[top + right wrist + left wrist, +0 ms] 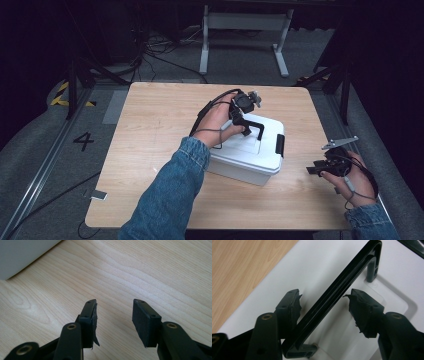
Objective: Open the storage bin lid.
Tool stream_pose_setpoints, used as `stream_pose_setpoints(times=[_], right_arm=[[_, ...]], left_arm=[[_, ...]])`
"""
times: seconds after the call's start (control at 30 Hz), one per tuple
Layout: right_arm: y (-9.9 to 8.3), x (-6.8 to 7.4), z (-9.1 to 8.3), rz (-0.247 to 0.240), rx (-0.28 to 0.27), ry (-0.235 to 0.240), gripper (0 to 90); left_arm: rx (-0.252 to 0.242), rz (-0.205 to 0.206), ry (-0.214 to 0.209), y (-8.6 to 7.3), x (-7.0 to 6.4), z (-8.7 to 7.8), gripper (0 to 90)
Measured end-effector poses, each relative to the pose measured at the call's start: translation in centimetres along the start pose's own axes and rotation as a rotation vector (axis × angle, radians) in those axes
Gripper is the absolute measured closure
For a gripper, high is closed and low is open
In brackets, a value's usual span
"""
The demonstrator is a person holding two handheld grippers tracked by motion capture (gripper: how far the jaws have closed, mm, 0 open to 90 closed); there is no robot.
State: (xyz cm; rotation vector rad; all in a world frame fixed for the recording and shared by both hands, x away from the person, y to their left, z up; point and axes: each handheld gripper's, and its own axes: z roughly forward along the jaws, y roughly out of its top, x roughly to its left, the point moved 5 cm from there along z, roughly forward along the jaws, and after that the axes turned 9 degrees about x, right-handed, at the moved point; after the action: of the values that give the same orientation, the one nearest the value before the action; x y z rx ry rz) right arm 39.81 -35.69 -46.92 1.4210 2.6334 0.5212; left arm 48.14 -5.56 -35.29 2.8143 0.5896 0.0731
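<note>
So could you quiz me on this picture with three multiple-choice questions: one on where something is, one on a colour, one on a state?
1. Where is the left gripper?
A. over the box
B. on the floor
C. off the table's left edge

2. What colour is the box?
A. red
B. white
C. green

3. How do the left gripper's jaws stand around the handle?
A. clamped on it
B. open, one on each side
C. nowhere near it

Answers: 1 A, the high view shows it above the lid. 2 B, its lid and walls are white. 3 B, the left gripper view shows gaps between the pads and the raised black handle.
</note>
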Motion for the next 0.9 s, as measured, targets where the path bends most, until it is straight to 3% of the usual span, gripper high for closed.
stream_pose_setpoints(times=[0.33, 0.67, 0.9], right_arm=[[0.0, 0.1, 0.3, -0.006, 0.003, 0.000, 55.8], [0.0, 0.0, 0.5, -0.012, 0.001, -0.001, 55.7], [0.0, 0.0, 0.5, -0.009, 0.003, 0.000, 55.0]], left_arm=[[0.010, 0.053, -0.030, -0.1, -0.5, -0.3, 64.9], [0.040, 0.124, -0.016, -0.1, -0.9, -0.5, 68.1], [0.022, 0.157, -0.030, 0.2, -1.4, -1.1, 68.9]])
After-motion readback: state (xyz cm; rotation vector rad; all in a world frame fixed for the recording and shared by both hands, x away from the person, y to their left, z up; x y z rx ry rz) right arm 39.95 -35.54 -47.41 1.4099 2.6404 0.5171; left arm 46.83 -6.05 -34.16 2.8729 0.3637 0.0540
